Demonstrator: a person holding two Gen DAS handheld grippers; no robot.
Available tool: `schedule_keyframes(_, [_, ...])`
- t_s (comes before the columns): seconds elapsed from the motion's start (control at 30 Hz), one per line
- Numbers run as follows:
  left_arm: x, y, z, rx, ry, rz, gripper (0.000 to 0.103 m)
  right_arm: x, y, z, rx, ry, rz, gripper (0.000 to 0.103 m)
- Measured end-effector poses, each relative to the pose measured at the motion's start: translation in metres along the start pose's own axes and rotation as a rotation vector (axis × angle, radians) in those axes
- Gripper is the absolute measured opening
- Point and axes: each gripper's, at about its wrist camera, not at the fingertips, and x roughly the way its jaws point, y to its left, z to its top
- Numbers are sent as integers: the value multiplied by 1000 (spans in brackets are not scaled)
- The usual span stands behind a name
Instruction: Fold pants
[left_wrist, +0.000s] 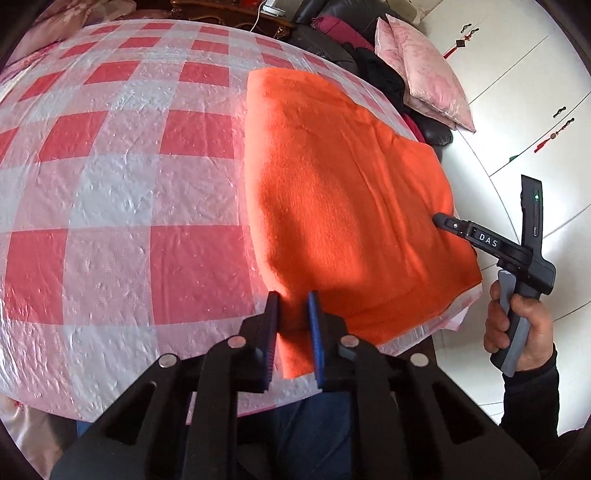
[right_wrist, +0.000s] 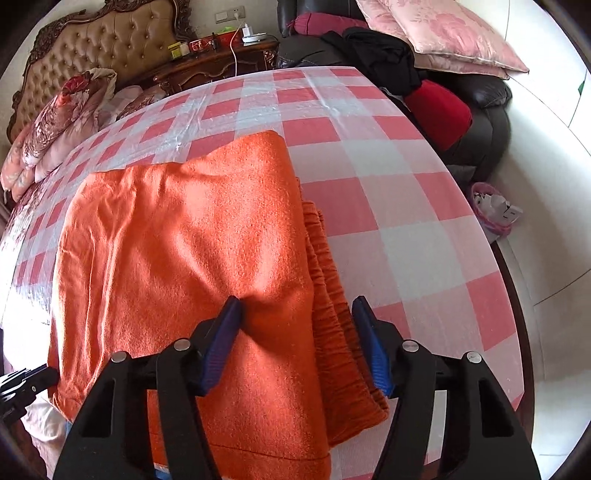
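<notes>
Orange pants lie folded flat on a table with a red-and-white checked cloth. In the right wrist view the pants show a top layer over the gathered waistband on the right. My left gripper is over the pants' near left corner, its jaws a little apart with cloth between them. My right gripper is open, its jaws straddling the top layer's right edge and the waistband. It also shows in the left wrist view, tip on the pants. The left gripper's tip shows at the pants' left edge.
A black sofa with pink pillows, dark clothes and a red cushion stands behind the table. A bed with a tufted headboard and a wooden nightstand are at the back left. A pink bin stands on the floor to the right.
</notes>
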Motion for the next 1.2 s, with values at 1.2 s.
schedule_keyframes(1.2, [80, -60, 135, 398, -194, 419, 43, 32, 36, 57, -95, -114, -162, 64])
